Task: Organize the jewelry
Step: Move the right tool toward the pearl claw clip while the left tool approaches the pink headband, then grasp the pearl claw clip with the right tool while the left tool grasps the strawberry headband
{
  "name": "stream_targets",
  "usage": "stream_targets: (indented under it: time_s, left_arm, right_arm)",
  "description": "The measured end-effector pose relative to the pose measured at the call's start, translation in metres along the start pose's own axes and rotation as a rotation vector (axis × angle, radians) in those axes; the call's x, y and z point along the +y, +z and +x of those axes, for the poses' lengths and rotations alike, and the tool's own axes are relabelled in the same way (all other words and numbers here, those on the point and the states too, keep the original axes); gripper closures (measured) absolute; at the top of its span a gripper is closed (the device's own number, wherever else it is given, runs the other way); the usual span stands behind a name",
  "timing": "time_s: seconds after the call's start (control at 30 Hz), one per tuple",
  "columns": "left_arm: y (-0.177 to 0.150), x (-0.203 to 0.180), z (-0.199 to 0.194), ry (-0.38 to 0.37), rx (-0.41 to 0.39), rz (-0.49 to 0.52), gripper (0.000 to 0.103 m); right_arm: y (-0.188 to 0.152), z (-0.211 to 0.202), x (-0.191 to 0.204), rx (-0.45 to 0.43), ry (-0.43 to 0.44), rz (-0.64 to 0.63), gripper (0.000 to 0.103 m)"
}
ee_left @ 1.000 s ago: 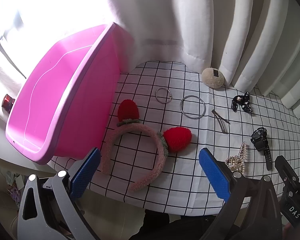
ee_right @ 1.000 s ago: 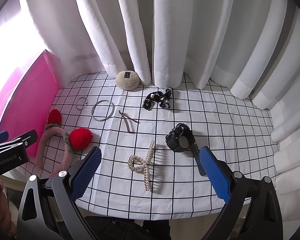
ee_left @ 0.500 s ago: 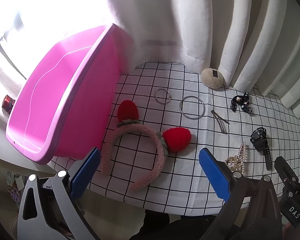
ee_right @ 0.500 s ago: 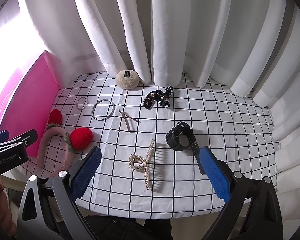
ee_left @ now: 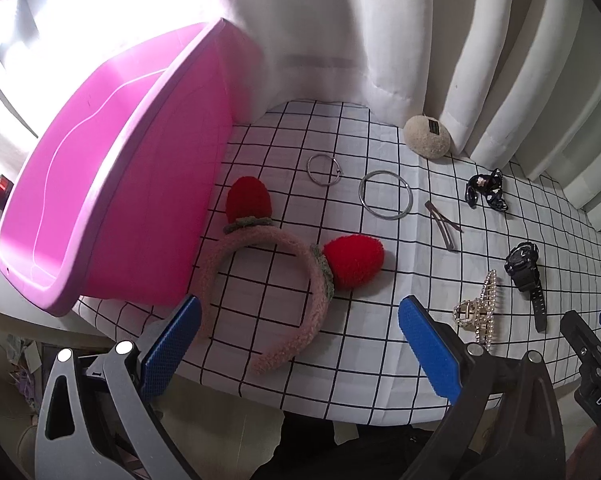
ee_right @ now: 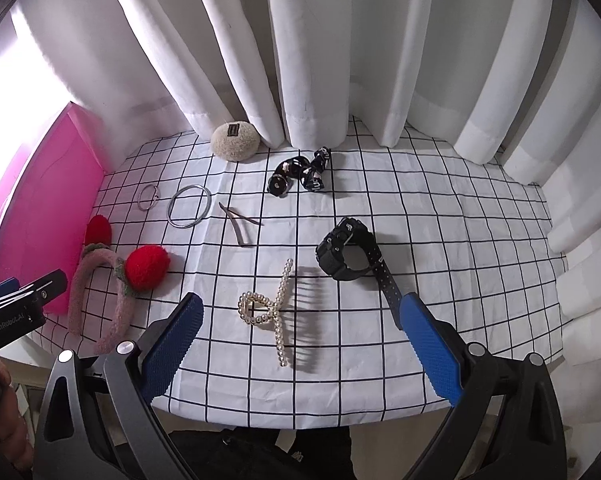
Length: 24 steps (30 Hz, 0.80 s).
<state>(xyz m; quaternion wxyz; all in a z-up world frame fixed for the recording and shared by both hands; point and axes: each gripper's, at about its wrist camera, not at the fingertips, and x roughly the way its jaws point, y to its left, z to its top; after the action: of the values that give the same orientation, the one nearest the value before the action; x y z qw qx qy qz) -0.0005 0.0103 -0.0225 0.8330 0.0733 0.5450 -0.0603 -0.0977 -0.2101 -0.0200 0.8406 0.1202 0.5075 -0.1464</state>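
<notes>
White pleated curtains (ee_right: 320,60) hung behind a table (ee_right: 460,240) covered with a white cloth ruled in a black grid; a pink tub (ee_left: 112,184) stood at the table's left end, its side wall just beside the headband.

Left wrist view: the left hand-held gripper (ee_left: 298,344) hovered near the front edge of the table with its blue-padded jaws spread wide and nothing between them; the pink fuzzy headband (ee_left: 268,292), with two red pompoms, lay flat ahead of it, one end close to the left finger; a small ring (ee_left: 323,165) and a larger bangle (ee_left: 385,195) lay side by side, apart, beyond the headband; a hair clip (ee_left: 443,225) lay to the right of the bangle.

Right wrist view: the right hand-held gripper (ee_right: 300,328) likewise stood wide open and held nothing; a pearl hair claw (ee_right: 269,307) lay on the cloth between and just beyond its fingers; a black watch (ee_right: 350,258) lay to the right of the claw, its strap running toward the right finger; a black scrunchie (ee_right: 302,172) and a beige round puff (ee_right: 235,140) lay farther back, the puff touching the curtain hem; the left hand-held gripper's tip showed at the left edge of this view.
</notes>
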Motion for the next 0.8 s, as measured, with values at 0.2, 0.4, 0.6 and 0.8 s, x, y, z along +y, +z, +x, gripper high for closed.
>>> stream_targets:
  time_s: [0.2,0.4,0.6,0.8]
  left_arm:
    - [-0.021,0.020,0.018,-0.003,0.034,-0.067,0.006]
    - [-0.042,0.031,0.035,0.017,0.068,-0.084,0.006]
    - [-0.056,0.040,0.051,0.024,0.061,-0.078,0.006]
    - [-0.057,0.029,0.065,0.011,0.039,-0.019,0.006]
  right_arm:
    - [-0.012,0.019,-0.007,0.053,0.031,0.010,0.009]
    - [-0.028,0.046,-0.013,0.122,0.057,0.025,0.009]
    - [-0.043,0.064,-0.019,0.151,0.071,0.042,0.009]
    - [-0.053,0.078,-0.018,0.156,0.056,0.023,0.009]
